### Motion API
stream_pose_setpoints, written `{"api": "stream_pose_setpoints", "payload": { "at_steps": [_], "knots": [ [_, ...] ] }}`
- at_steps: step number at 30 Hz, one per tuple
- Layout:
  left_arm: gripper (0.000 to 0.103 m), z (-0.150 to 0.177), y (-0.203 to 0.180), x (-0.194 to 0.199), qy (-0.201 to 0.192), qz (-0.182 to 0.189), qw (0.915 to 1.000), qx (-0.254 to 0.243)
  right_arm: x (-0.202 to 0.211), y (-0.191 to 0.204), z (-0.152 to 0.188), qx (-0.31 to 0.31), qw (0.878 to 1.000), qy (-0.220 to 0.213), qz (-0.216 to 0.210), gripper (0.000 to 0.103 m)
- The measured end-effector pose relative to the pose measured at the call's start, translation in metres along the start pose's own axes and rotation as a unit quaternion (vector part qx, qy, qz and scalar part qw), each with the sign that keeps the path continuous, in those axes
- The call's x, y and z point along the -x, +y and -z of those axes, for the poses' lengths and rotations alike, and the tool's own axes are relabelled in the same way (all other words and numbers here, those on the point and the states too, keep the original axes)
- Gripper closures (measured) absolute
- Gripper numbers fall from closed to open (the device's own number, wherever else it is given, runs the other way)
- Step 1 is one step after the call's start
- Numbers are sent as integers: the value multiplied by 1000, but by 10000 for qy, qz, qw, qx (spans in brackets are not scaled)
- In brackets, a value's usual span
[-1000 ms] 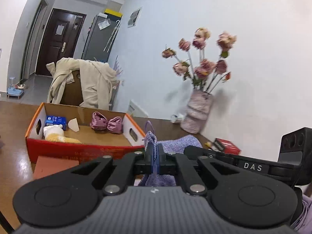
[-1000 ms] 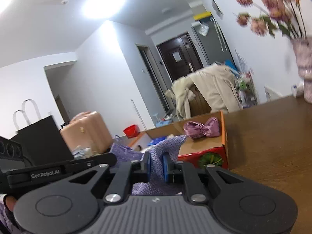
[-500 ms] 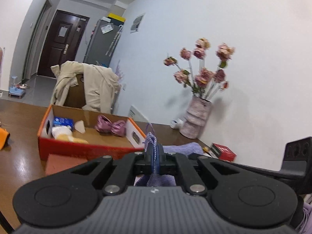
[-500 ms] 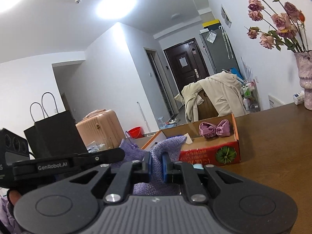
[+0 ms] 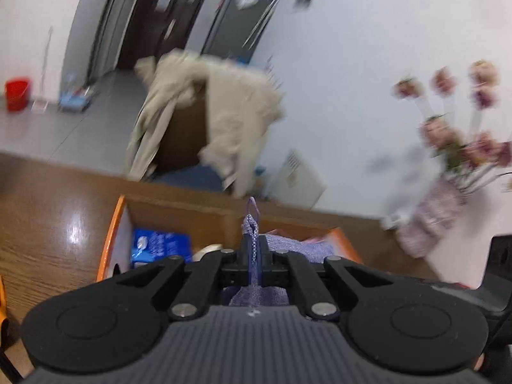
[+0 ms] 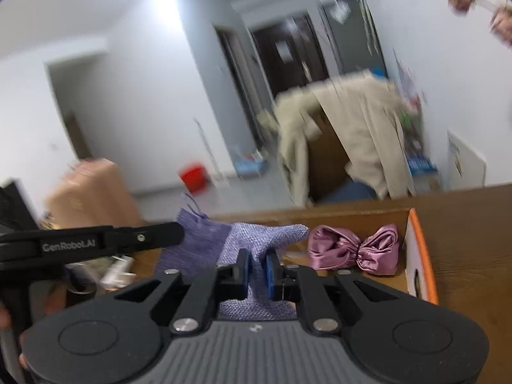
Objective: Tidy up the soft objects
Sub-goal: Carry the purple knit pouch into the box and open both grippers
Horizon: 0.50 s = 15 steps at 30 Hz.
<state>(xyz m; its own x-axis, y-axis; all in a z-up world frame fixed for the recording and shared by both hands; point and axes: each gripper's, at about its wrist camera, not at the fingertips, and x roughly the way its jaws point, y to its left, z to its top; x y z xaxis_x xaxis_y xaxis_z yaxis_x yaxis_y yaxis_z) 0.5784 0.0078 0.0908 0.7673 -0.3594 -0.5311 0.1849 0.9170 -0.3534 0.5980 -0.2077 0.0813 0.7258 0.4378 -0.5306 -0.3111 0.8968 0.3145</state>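
While both pairs of jaws pinch the purple knitted cloth (image 6: 256,240), the left gripper (image 5: 254,251) nips a thin edge with a loop sticking up, and the right gripper (image 6: 256,270) clamps a thicker fold. Stretched between them, the cloth's long axis runs across from one gripper to the other, above the open cardboard box (image 6: 419,256) on the wooden table (image 6: 470,240). Inside the box lie a pink satin bow (image 6: 355,249) just right of the cloth and a blue packet (image 5: 160,246) at the other end. Beyond the table a beige coat (image 5: 224,115) drapes a chair; a vase of pink flowers (image 5: 448,160) stands by the wall, blurred.
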Motion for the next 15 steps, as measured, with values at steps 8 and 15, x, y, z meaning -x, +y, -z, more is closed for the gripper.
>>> {"api": "stream_pose_setpoints", "payload": {
  "at_steps": [8,15],
  "knots": [
    [90,12,25,-38,596,-445,9970,-226,-87,-7,15,21,9932,1069,451,73],
    [62,-2,5,11,286,-489,9971,-514,-60,-3,3,4,9945,955,435,51]
  ]
}}
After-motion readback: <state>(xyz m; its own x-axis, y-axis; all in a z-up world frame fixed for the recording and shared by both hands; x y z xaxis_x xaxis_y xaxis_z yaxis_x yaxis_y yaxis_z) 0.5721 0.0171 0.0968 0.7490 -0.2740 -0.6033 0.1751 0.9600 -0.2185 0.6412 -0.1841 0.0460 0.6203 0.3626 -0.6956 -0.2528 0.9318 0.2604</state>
